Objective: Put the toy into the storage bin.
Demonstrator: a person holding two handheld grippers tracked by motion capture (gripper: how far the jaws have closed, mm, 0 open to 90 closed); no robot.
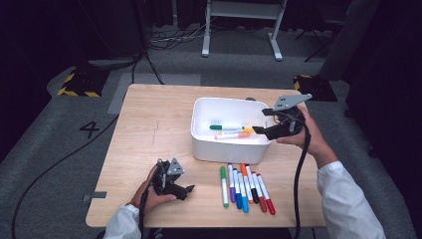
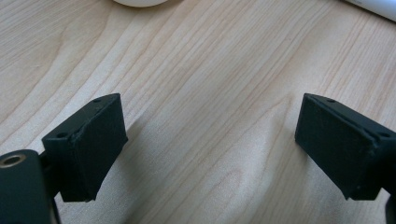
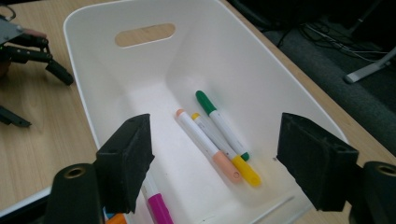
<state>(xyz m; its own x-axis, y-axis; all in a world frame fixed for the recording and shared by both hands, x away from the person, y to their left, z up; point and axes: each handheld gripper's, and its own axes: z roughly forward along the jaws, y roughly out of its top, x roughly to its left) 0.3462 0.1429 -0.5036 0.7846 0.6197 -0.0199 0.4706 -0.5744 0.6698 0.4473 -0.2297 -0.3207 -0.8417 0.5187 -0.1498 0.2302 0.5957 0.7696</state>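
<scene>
Nearest you, your left gripper (image 1: 186, 190) sits low at the front-left of the table (image 1: 149, 129), jaws parted with only bare wood between them in the left gripper view, holding nothing. Just right of it, a row of markers (image 1: 246, 186) lies side by side on the table in front of the bin: green, purple, blue, orange, black, red among them, caps mostly toward the bin. Next back, the white bin (image 1: 199, 142) stands mid-table, near the right side. Inside it lie three markers together on the floor: a green marker (image 3: 219, 122), a yellow marker (image 3: 224, 149) and a peach marker (image 3: 205, 145), the last two touching along their length. Your right gripper (image 1: 260, 129) hangs over the bin's right rim, jaws spread wide and empty in the right gripper view, with those three markers below the gap. A pink marker (image 3: 159, 207) shows by the lower left jaw there.
</scene>
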